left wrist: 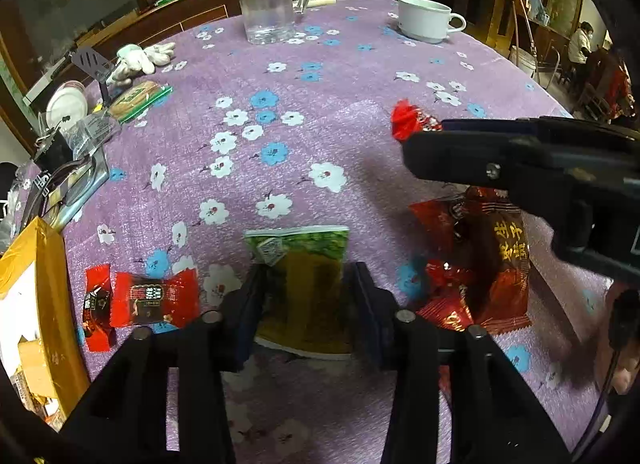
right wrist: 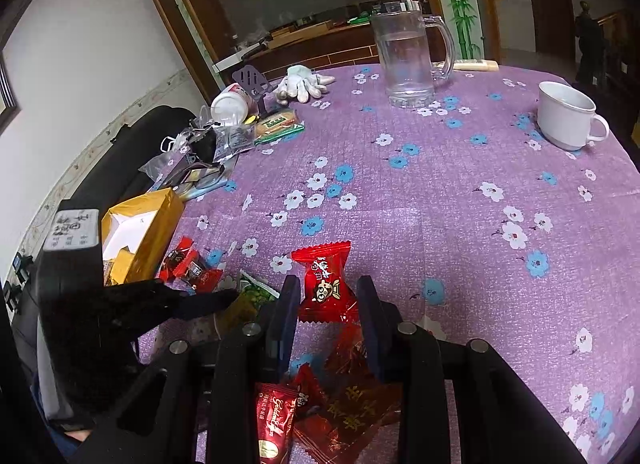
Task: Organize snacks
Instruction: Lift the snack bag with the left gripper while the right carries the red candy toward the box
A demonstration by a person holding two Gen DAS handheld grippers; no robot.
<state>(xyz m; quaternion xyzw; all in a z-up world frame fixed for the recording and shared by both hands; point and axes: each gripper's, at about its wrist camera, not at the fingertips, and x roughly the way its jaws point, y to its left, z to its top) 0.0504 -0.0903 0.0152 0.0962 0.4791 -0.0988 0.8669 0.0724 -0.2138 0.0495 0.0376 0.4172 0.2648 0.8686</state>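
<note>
**Operator:** Snacks, largest first: the green-and-yellow packet [left wrist: 308, 284] sits between the fingers of my left gripper [left wrist: 306, 304], which is closed onto its sides, near the middle of the purple tablecloth [left wrist: 360, 83]. It looks like flat, soft film, light and slippery. I judge a grip across the body safer than one on the crimped edge.

**Checker:** And the right side?

**Operator:** My right gripper [right wrist: 328, 304] pinches a small red candy [right wrist: 326, 284] above the cloth, fingers narrowed onto the wrapper. It should crush easily, so I would keep pressure low. Beneath it lies a pile of red packets [right wrist: 344, 416]. Two more red candies [left wrist: 140, 300] lie near the left.

**Checker:** Containers?

**Operator:** The yellow box [right wrist: 152, 232], at the left edge, is open with a white lining; I cannot tell what it holds. The glass mug [right wrist: 408, 59], far side, holds some water. The white cup [right wrist: 564, 115], far right, has its interior hidden.
</note>
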